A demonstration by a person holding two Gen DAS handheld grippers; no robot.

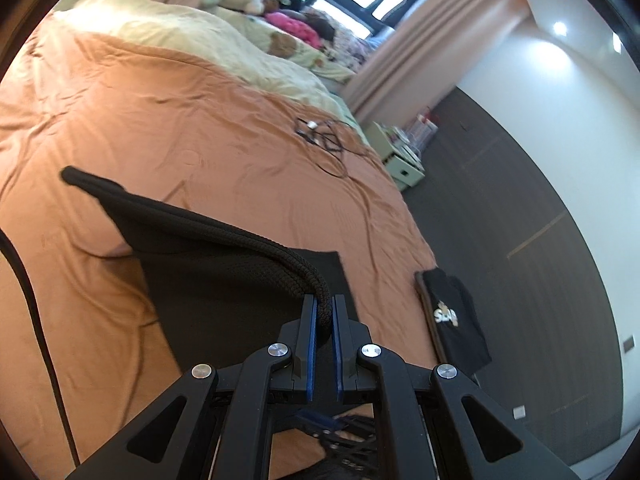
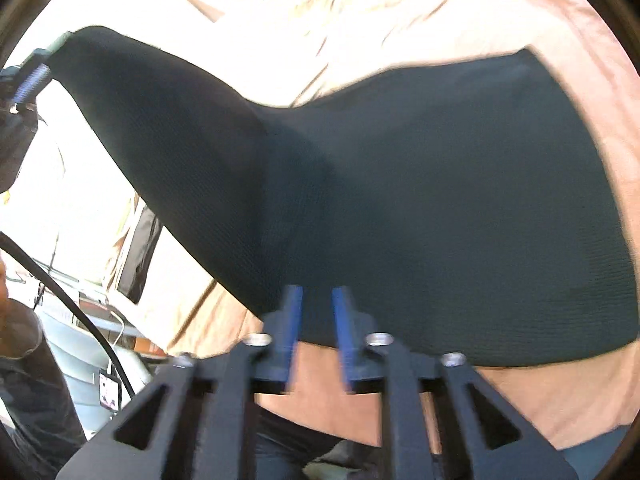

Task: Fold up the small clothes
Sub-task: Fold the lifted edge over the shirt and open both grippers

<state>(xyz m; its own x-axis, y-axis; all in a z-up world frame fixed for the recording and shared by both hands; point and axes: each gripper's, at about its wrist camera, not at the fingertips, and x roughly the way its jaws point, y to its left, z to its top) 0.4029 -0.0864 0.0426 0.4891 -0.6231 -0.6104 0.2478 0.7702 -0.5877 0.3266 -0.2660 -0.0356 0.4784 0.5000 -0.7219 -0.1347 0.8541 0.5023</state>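
the black garment (image 1: 224,272) is a small knitted piece, partly lifted off the orange bed sheet (image 1: 200,140), with its far part lying flat on the bed. it looks light and limp: it sags in a smooth curve between its lifted points and drapes wherever nothing carries it. the thick rolled hem (image 1: 296,264) is the firmest part and looks like the best place to take hold, since the thin knit body would likely bunch or slide.

the left claw (image 1: 323,312) is clamped on that hem, the cord-like edge running out between its blue fingers (image 1: 310,344). in the right wrist view the right claw (image 2: 318,300) sits at the near edge of the garment (image 2: 440,200); its blue fingers stand a little apart and the picture is blurred, so whether it pinches the cloth cannot be told.

further out, a folded black shirt (image 1: 456,316) with a pale print lies near the bed's edge, well apart from the garment, and a tangle of cables (image 1: 324,138) rests higher up the sheet.
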